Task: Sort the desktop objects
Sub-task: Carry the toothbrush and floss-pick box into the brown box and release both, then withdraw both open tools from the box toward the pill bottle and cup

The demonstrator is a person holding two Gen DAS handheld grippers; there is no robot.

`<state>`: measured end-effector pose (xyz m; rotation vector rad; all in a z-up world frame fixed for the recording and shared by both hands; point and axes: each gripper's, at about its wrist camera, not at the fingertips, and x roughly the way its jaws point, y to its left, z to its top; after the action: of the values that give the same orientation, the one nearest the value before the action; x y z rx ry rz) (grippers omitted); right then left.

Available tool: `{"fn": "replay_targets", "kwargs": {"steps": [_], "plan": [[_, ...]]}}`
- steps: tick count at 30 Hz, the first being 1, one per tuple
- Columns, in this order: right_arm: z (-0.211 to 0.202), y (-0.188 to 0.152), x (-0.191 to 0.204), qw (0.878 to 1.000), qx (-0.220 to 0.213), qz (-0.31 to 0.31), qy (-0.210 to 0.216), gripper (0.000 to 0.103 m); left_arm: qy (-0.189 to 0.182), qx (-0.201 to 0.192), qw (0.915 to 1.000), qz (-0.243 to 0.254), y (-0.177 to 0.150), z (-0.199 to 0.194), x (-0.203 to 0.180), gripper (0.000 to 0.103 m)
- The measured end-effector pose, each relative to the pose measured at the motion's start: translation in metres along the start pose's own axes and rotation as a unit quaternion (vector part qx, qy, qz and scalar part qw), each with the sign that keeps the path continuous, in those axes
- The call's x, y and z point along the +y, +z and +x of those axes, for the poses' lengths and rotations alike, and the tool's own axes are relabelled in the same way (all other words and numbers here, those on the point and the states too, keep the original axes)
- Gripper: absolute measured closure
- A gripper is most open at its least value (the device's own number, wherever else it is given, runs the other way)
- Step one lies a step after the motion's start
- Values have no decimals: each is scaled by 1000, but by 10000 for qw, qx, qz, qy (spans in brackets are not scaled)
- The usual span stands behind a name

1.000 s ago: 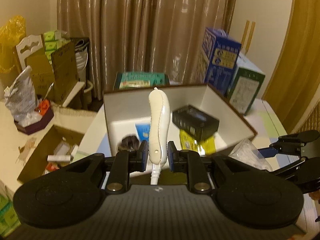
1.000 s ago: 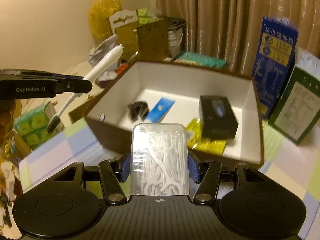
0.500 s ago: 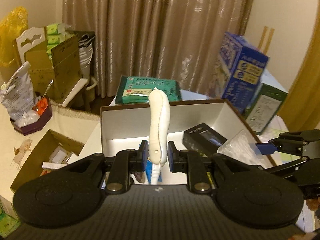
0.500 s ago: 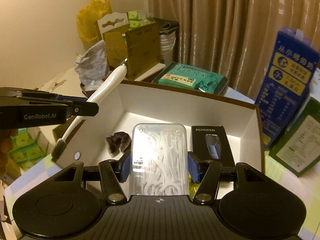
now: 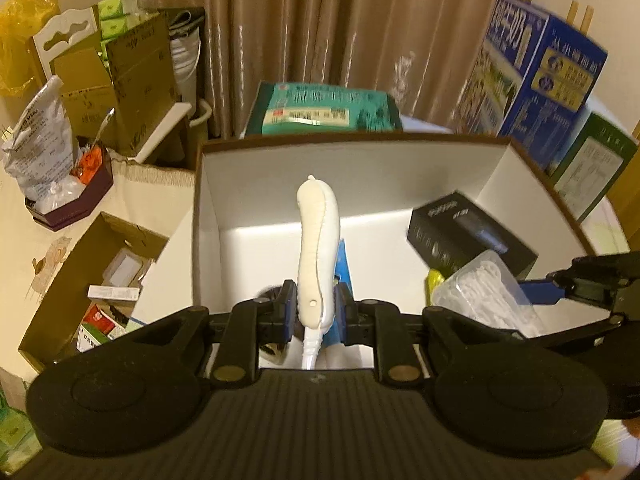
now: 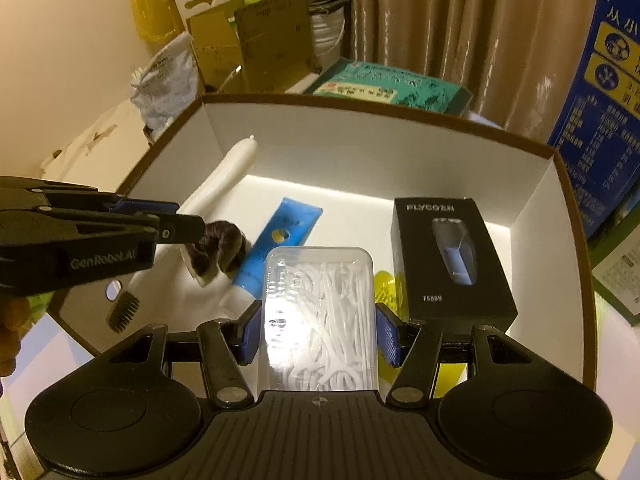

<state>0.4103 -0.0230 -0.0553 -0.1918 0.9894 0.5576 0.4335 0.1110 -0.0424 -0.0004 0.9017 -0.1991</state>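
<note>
Clamping a cream toothbrush (image 5: 319, 256) at frame centre, the left gripper (image 5: 316, 312) grips tight; the right gripper (image 6: 320, 336) squeezes a clear floss-pick box (image 6: 320, 312).

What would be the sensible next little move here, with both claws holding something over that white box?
Probably lower a little further, then let go. The left gripper grips the toothbrush and the right gripper the clear floss-pick case, both already above the open box, clear of the black shaver carton.

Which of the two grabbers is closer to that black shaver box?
Right. The right gripper, clamping the floss-pick case, sits just beside the black shaver box; the left gripper, holding the toothbrush, hangs across the box.
</note>
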Motion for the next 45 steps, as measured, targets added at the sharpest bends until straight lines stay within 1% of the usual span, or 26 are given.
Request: {"fn": "replay_targets", "kwargs": {"steps": [6, 10, 22, 29, 30, 31, 33, 35, 37, 39, 41, 45], "plan": [[9, -4, -2, 9999, 140, 55, -18, 49, 31, 230, 9997, 120, -9, 14, -5, 87], [14, -7, -3, 9997, 203, 96, -2, 49, 39, 304, 9993, 209, -10, 21, -10, 87], [21, -7, -1, 9996, 218, 159, 61, 49, 30, 301, 9992, 263, -4, 21, -11, 87], [21, -7, 1, 9999, 100, 120, 59, 48, 75, 338, 9989, 310, -5, 23, -12, 86], [20, -7, 1, 9999, 83, 101, 85, 48, 75, 352, 9989, 303, -5, 23, -12, 86], [19, -7, 1, 9999, 48, 96, 99, 47, 76, 360, 9989, 288, -5, 23, -11, 82], [16, -7, 1, 9999, -30, 110, 91, 43, 90, 351, 9989, 291, -6, 22, -11, 78], [10, -8, 1, 9998, -114, 134, 129, 34, 121, 345, 9988, 331, -7, 21, -12, 75], [3, -12, 2, 9997, -209, 122, 99, 30, 103, 334, 9988, 356, -8, 19, -13, 67], [-4, -16, 4, 9996, -266, 63, 8, 27, 74, 291, 9989, 360, -11, 15, -14, 64], [-11, -20, 5, 9995, -301, 48, -47, 22, 82, 271, 9989, 379, -14, 11, -15, 60], [-22, -27, 2, 9993, -320, 152, -77, 17, 72, 219, 9988, 436, -19, 3, -19, 53]]}}
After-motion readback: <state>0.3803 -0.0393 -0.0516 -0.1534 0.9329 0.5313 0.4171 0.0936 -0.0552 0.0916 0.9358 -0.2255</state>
